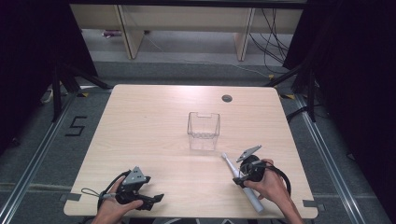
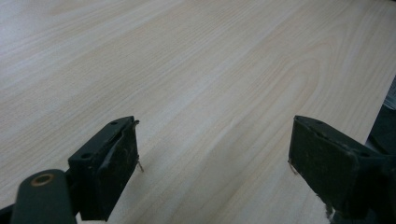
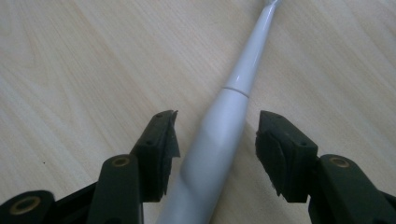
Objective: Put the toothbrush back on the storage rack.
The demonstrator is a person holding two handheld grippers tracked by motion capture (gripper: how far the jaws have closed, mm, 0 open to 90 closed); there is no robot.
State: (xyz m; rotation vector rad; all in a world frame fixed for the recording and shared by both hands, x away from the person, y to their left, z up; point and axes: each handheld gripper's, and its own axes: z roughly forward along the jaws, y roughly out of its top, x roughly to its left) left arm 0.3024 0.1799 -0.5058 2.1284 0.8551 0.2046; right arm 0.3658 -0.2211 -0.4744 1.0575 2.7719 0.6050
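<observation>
You are straddling the electric toothbrush (image 3: 219, 135) with the right gripper (image 3: 217, 149), jaws apart; closing off-centre could roll its rounded handle away.

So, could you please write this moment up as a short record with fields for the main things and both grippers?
surface: wooden table
item in hand: white electric toothbrush, lying flat on the table
right gripper: open, jaws either side of the toothbrush handle, not closed on it
left gripper: open, over bare wood near the front edge
container: clear plastic box, upright, mid-table, beyond the brush head
</observation>
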